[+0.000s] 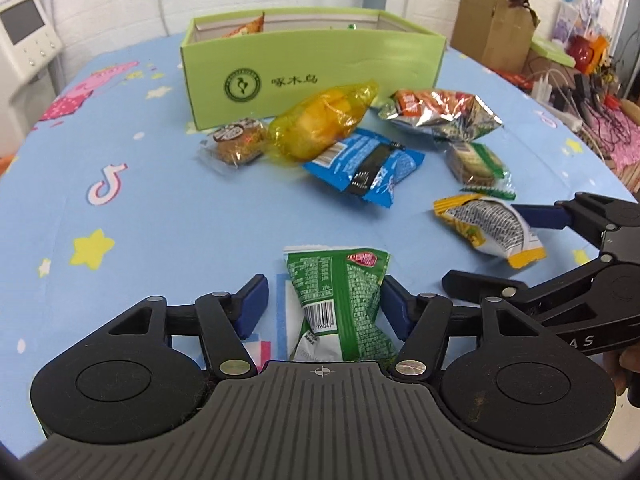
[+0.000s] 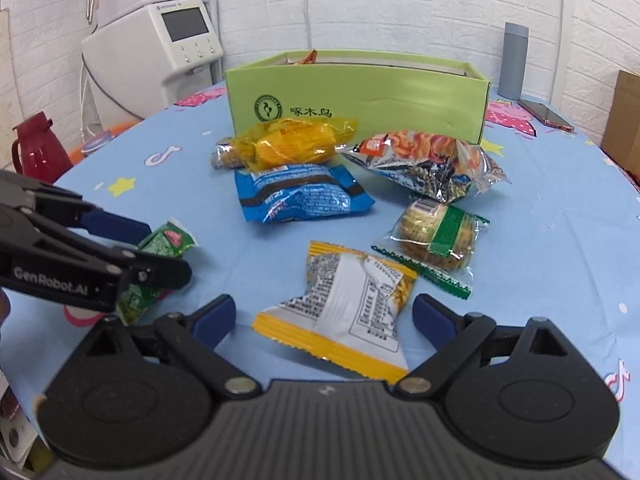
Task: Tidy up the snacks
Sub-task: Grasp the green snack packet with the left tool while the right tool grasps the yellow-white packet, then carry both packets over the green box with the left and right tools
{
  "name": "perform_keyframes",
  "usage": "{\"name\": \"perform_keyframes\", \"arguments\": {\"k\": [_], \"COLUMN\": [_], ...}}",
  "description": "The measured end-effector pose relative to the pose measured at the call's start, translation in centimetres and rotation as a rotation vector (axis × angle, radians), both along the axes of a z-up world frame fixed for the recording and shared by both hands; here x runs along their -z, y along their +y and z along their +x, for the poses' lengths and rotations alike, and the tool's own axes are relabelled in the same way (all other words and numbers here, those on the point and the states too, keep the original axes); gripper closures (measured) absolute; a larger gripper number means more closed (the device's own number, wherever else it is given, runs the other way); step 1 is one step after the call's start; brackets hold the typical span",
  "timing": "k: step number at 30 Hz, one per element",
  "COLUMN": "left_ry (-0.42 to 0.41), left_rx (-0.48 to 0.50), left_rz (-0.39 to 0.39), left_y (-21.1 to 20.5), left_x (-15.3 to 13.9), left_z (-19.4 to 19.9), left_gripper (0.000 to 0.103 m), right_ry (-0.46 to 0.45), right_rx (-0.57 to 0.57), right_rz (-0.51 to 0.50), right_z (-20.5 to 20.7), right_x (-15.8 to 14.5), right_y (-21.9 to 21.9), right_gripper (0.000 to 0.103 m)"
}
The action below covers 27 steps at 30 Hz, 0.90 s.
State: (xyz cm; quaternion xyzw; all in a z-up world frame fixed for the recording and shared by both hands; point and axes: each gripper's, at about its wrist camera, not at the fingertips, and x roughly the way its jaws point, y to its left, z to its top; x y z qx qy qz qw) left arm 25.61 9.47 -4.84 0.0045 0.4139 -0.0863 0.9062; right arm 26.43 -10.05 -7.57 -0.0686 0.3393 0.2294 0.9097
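A green snack packet lies on the blue tablecloth between the jaws of my left gripper. The right pad touches it, a gap shows at the left pad, so the gripper is open. My right gripper stands wide open around a yellow-and-white packet, both pads clear of it. Farther back lie a blue packet, a yellow transparent packet, an orange-and-silver bag, a green-banded cookie and a brown cake. Behind them stands the green box, an orange packet inside.
A white dispenser and a red jug stand off the table's left. A grey bottle and a phone sit behind the box. A cardboard box and cables crowd the right.
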Motion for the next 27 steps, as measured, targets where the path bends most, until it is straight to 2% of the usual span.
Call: {"name": "perform_keyframes", "arguments": {"k": [4, 5, 11, 13, 14, 15, 16, 17, 18, 19, 20, 22, 27], "left_ry": [-0.011, -0.013, -0.022, -0.035, -0.045, -0.057, -0.062, -0.056, -0.047, -0.039, -0.032, -0.019, -0.043], "left_rx": [0.004, 0.003, 0.007, 0.014, 0.015, 0.016, 0.017, 0.011, 0.009, 0.005, 0.002, 0.007, 0.008], "left_rz": [-0.002, -0.003, -0.007, 0.009, 0.028, 0.049, 0.061, 0.049, 0.035, 0.013, -0.022, -0.094, -0.162], "left_y": [0.1, 0.1, 0.2, 0.1, -0.1, -0.3, -0.4, -0.3, -0.2, 0.1, 0.4, 1.2, 2.0], "left_x": [0.1, 0.1, 0.1, 0.2, 0.2, 0.3, 0.3, 0.2, 0.0, -0.2, -0.5, -1.1, -3.3], "left_z": [-0.2, -0.2, -0.4, -0.7, -0.9, -1.1, -1.2, -1.1, -1.1, -1.1, -1.0, -1.0, -0.6], "left_gripper": [0.054, 0.054, 0.054, 0.057, 0.060, 0.076, 0.078, 0.081, 0.092, 0.092, 0.092, 0.092, 0.092], "right_ry": [-0.004, -0.002, -0.009, -0.020, -0.027, -0.034, -0.047, -0.043, -0.023, -0.009, -0.001, 0.010, -0.014], "right_rx": [0.009, 0.007, 0.014, 0.013, 0.017, 0.018, 0.021, 0.026, 0.020, 0.015, 0.015, 0.009, -0.028], "right_rz": [-0.016, -0.016, -0.041, -0.036, -0.033, -0.027, -0.023, -0.015, 0.007, 0.020, 0.028, 0.053, 0.115], "right_z": [0.4, 0.4, -0.1, -0.4, -0.6, -0.9, -1.2, -1.3, -1.2, -1.3, -1.3, -1.5, -1.9], "right_x": [0.1, 0.1, 0.4, 0.4, 0.4, 0.4, 0.1, -0.2, -0.5, -0.8, -0.9, -1.3, -3.1], "right_y": [0.0, 0.0, 0.9, 0.8, 0.7, 0.6, 0.4, 0.1, -0.4, -0.8, -1.1, -1.5, -1.8], "right_gripper": [0.009, 0.001, 0.002, 0.004, 0.009, 0.019, 0.043, 0.052, 0.059, 0.068, 0.072, 0.072, 0.071]}}
